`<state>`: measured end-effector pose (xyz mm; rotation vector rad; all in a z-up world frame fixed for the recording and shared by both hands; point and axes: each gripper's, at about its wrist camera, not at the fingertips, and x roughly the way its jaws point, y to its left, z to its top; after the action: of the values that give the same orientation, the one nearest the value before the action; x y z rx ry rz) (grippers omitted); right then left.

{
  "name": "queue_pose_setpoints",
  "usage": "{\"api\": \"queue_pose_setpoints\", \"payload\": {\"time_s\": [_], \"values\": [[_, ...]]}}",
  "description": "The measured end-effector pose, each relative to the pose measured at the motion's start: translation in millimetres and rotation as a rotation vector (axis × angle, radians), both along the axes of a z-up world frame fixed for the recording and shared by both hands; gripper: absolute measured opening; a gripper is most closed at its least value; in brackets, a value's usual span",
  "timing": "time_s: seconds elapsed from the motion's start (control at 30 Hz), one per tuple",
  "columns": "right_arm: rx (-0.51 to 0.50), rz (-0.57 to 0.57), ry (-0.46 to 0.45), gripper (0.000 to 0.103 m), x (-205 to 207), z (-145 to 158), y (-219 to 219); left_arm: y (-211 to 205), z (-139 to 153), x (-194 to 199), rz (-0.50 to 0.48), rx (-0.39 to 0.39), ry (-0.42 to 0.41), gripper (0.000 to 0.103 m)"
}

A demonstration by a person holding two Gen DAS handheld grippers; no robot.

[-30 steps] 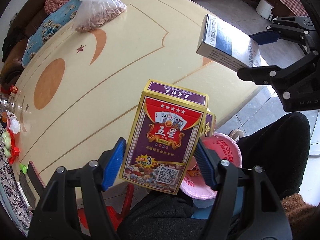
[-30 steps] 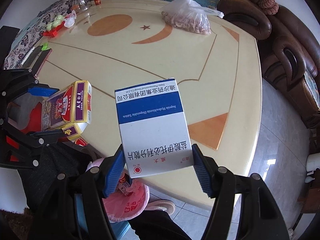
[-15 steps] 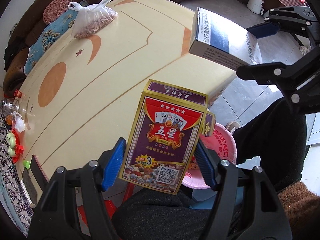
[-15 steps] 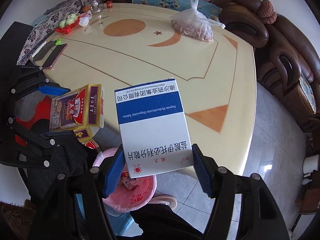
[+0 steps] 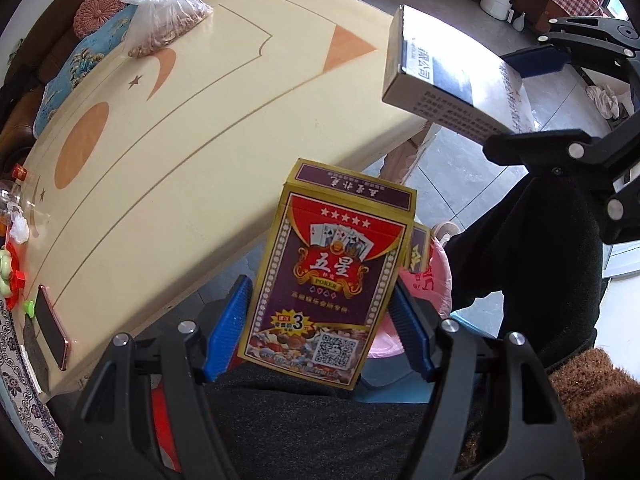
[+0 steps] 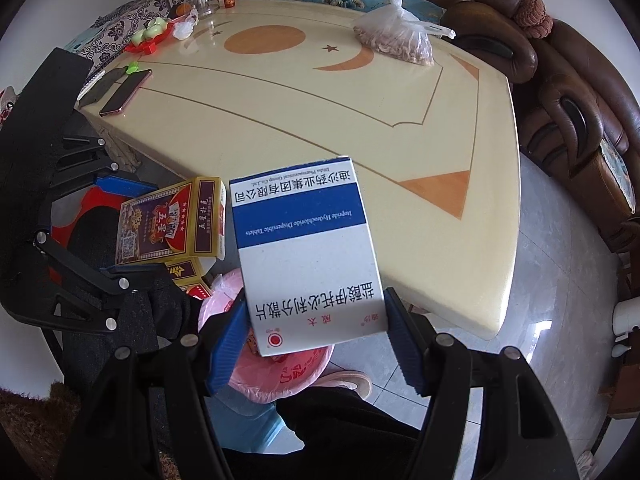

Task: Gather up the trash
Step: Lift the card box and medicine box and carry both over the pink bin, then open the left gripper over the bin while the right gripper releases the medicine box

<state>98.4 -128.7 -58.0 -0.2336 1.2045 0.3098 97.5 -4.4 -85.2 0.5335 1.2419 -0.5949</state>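
The left gripper (image 5: 320, 320) is clamping a card box (image 5: 332, 276), jaws pressing its sides, and the right gripper (image 6: 316, 340) is pinching a pill box (image 6: 308, 256) the same way. Both boxes are hanging past the table (image 6: 320, 120) edge, just above the pink-lined bin (image 6: 288, 376) by the person's knees. This looks like the carry step, nearly done. Next up, I'd say: centring each box over the bin and spreading the jaws. A peanut bag (image 6: 400, 40) and a phone (image 6: 126, 92) are sitting on the table, far from the bin.
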Motion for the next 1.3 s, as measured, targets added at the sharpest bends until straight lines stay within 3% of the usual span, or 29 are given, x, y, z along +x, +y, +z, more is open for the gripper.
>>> {"api": "queue_pose_setpoints", "payload": {"time_s": [0.7, 1.3], "values": [[0.046, -0.020, 0.120, 0.064, -37.8, -80.5, 9.8, 9.4, -85.7, -38.5, 0.048, -0.037, 0.188, 0.067], [0.051, -0.123, 0.261, 0.064, -44.0, -190.0, 2.3, 12.6, -189.4, -24.2, 0.114, -0.061, 0.387, 0.067]]}}
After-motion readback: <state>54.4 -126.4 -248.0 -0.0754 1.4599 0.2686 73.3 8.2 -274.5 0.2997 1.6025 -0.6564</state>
